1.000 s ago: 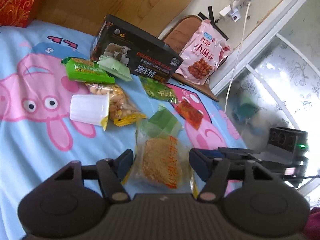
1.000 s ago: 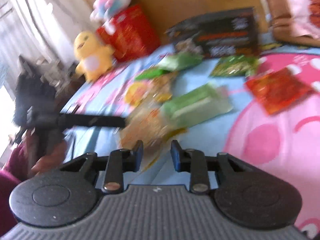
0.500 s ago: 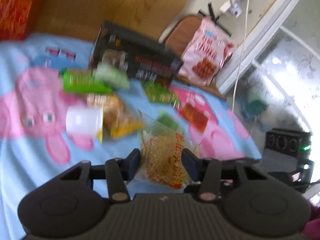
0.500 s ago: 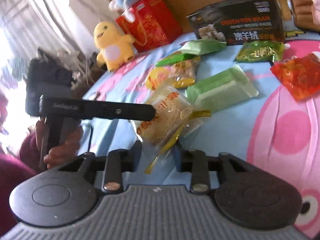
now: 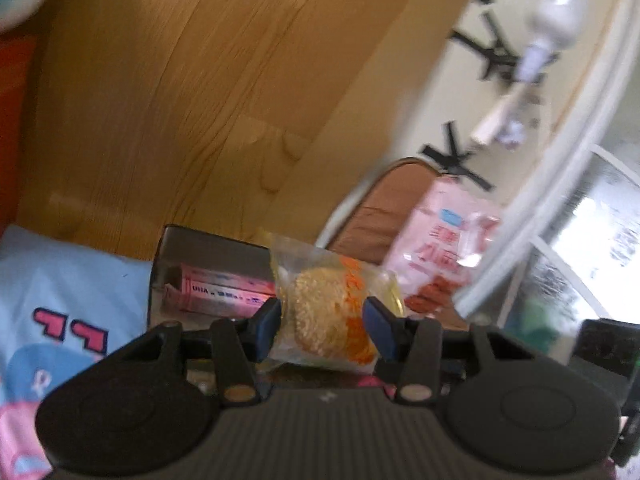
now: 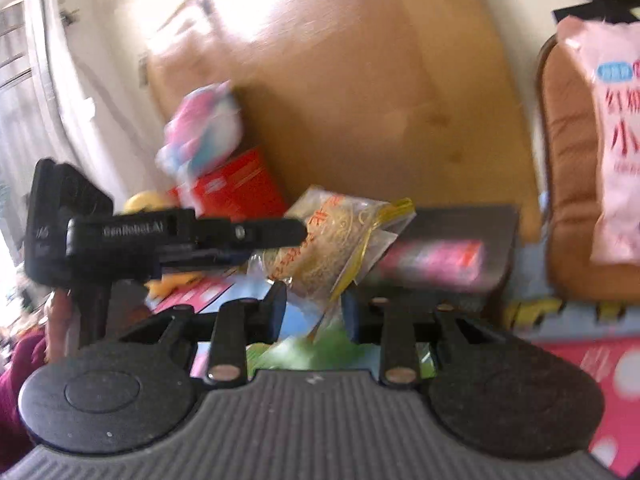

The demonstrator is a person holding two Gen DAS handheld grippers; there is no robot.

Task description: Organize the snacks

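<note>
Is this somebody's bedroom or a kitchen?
Probably a bedroom. There is a blue cartoon bedsheet up against a wooden headboard, and a plush toy sits beside it. The left gripper holds a snack packet above the sheet.

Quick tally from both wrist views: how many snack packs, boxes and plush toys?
Snack packs: 3 (clear pack in left claw, pink bag, green pack)
Boxes: 3 (black box, pink box inside it, red box)
Plush toys: 2 (pink-blue toy, yellow toy)
Total: 8
</note>
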